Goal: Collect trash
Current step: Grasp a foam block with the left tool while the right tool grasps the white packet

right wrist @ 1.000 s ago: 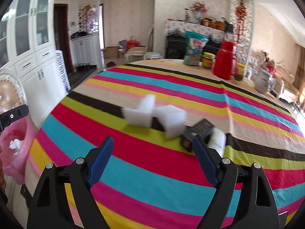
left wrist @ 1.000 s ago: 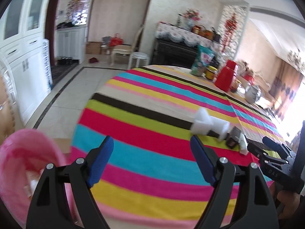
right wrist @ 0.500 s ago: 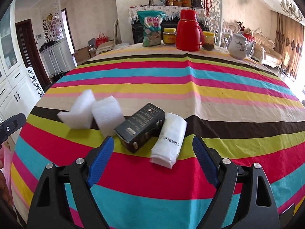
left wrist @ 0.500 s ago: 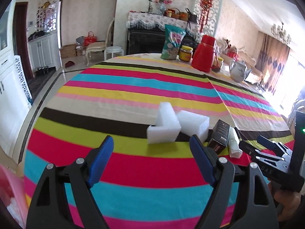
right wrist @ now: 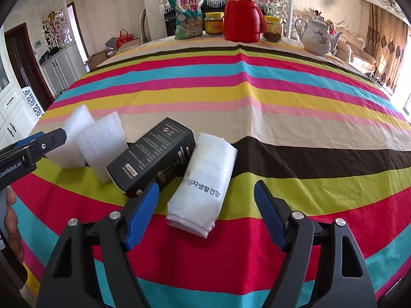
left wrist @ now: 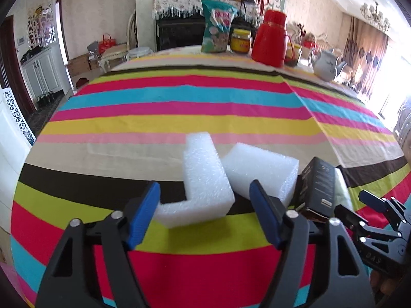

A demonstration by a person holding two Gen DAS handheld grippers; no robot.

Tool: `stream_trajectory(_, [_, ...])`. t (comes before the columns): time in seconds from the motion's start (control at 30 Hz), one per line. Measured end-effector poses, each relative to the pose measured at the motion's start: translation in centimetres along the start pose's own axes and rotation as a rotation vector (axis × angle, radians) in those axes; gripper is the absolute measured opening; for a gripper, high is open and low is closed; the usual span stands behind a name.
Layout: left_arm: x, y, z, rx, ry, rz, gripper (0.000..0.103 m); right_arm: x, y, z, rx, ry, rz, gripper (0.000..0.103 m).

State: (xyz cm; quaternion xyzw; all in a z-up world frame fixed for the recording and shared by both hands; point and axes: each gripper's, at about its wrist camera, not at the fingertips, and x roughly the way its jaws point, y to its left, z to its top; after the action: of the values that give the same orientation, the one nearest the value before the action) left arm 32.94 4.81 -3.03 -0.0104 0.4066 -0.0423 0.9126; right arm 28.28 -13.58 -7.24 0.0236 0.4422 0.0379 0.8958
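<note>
Trash lies on a striped tablecloth [left wrist: 179,97]. An L-shaped white foam piece [left wrist: 203,182] sits just in front of my open left gripper [left wrist: 204,197], its near end between the fingertips. A white foam block [left wrist: 262,166] leans beside it, then a black box [left wrist: 318,184]. In the right wrist view, a white packet with Korean print [right wrist: 205,182] lies just ahead of my open right gripper [right wrist: 205,197]. The black box [right wrist: 154,154] and both foam pieces [right wrist: 100,141] lie to its left.
At the table's far edge stand a snack bag [right wrist: 188,12], a yellow-lidded jar [right wrist: 214,24], a red thermos [right wrist: 242,12], another jar [right wrist: 273,29] and a white teapot [right wrist: 317,36]. White cabinets [left wrist: 43,71] and a chair [left wrist: 115,54] stand beyond on the left.
Both grippers have swung from the pink bin side towards the table and moved in close. The left one now faces the L-shaped foam, the right one the white packet.
</note>
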Motion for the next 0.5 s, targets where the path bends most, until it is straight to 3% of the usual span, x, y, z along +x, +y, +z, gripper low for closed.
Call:
stream_trajectory(0.07, [0.8, -0.1, 0.1, 0.005, 0.025, 0.01, 0.061, 0.4, -0.2, -0.1, 0.003, 0.012, 0.004, 0.065])
stream_trajectory(0.2, [1.7, -0.1, -0.2, 0.017, 0.058, 0.005, 0.045, 0.8, -0.2, -0.3, -0.003, 0.028, 0.002, 0.061])
stream_trajectory(0.5, [-1.8, 0.5, -1.3, -0.012, 0.005, -0.02, 0.038, 0.4, -0.9, -0.1, 0.01, 0.021, 0.012, 0.035])
